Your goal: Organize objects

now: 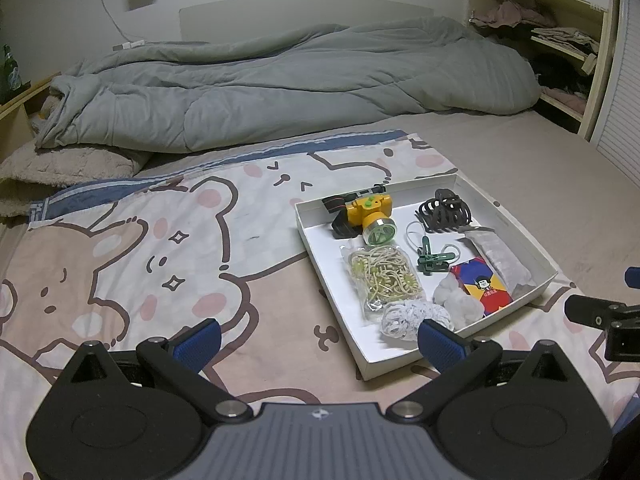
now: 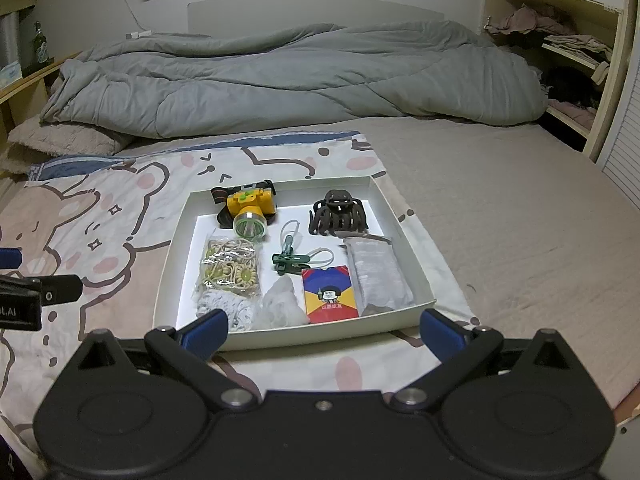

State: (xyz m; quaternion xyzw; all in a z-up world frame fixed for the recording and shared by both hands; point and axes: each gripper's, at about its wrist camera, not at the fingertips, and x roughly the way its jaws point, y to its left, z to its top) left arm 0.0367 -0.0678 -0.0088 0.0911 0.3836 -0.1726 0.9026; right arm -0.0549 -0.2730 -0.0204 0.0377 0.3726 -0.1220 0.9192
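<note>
Both hand-held grippers hang wide apart and empty over the bed: the left hand-held gripper (image 1: 318, 340) above the cartoon-bear sheet (image 1: 140, 240), the right hand-held gripper (image 2: 324, 330) just before the near wall of the white tray (image 2: 176, 240). Inside the tray, from left to right: a clear bag of hair ties (image 2: 228, 268) with a yellow headlamp (image 2: 250, 210) behind it, a green clip (image 2: 290, 262), a colourful card pack (image 2: 330, 294), and a grey packet (image 2: 378, 276) with a dark claw hair clip (image 2: 338, 212) behind it. Two whitish crumpled lumps near the front wall are perhaps tissue. A grey duvet (image 2: 280, 80) lies beyond.
</note>
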